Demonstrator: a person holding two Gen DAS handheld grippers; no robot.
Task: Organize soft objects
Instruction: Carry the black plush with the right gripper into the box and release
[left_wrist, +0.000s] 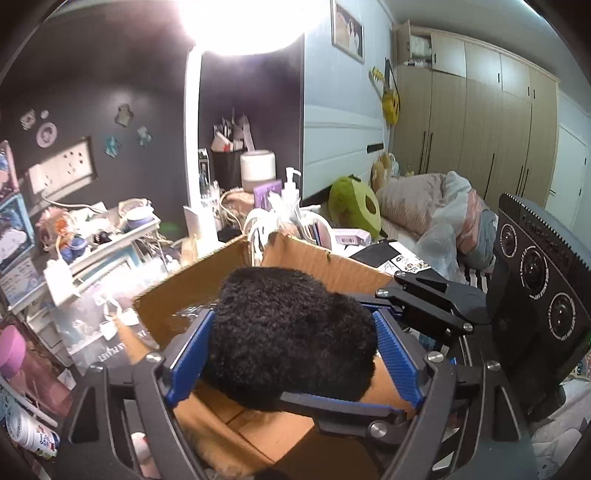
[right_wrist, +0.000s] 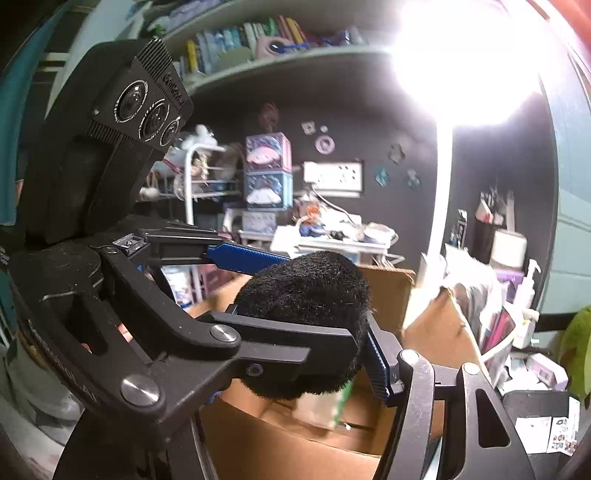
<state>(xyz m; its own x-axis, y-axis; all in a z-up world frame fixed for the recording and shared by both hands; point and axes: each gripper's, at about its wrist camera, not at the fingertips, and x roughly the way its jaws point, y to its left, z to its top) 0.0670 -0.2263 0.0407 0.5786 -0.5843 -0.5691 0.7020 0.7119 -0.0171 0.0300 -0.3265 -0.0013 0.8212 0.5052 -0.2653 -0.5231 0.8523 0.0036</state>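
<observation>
A black fuzzy plush (left_wrist: 288, 332) hangs over an open cardboard box (left_wrist: 306, 258). My left gripper (left_wrist: 293, 314) is shut on it, one blue pad pressing on each side. My right gripper (left_wrist: 343, 336) comes in from the right and grips the same plush across, with one finger over its far right edge and one under its near side. In the right wrist view the plush (right_wrist: 306, 295) sits above the box (right_wrist: 388, 291), with my left gripper (right_wrist: 321, 299) reaching in from the left. My right gripper (right_wrist: 295, 325) shows only its right blue pad (right_wrist: 376, 350) against the plush.
Beyond the box is a cluttered desk with a white rack (left_wrist: 110, 243), a pump bottle (left_wrist: 290, 188) and a pen holder (left_wrist: 229, 162). A green plush (left_wrist: 354, 206) and rumpled blankets (left_wrist: 436, 210) lie on a bed at the right, before wardrobes. A bright lamp glares overhead.
</observation>
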